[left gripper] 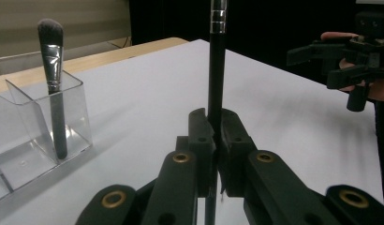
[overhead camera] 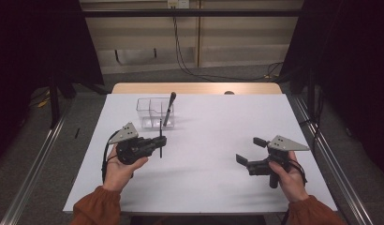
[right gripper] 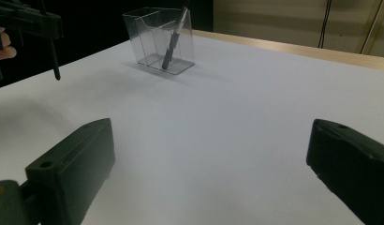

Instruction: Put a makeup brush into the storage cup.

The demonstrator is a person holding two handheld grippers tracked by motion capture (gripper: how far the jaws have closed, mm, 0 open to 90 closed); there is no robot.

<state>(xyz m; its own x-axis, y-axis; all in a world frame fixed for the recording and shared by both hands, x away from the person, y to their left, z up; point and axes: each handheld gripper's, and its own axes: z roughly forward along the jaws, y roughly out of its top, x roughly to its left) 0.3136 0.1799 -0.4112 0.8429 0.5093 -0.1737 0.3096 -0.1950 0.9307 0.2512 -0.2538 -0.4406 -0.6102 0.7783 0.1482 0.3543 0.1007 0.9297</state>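
The left tongs point(overhead camera: 160, 140) are pinching a thin black brush point(left gripper: 216, 70) by its handle, so that it stands upright between the jaws; in the left gripper view a silver band sits near the top of the handle. This held brush is just in front of the clear holder point(overhead camera: 148, 112), on the person's side of it and close to its front wall, above the white surface point(overhead camera: 209, 183) and not touching it as far as the high view shows.

A second brush point(overhead camera: 169, 108) already stands inside the clear holder, leaning in its right-hand compartment with the soft bristle head up above the rim. The holder's other compartments hold nothing that can be made out.

The right tongs point(overhead camera: 248, 151) are spread wide with nothing between the jaws. They sit well to the right of the holder and nearer the person, low over the surface, pointing left toward the middle.
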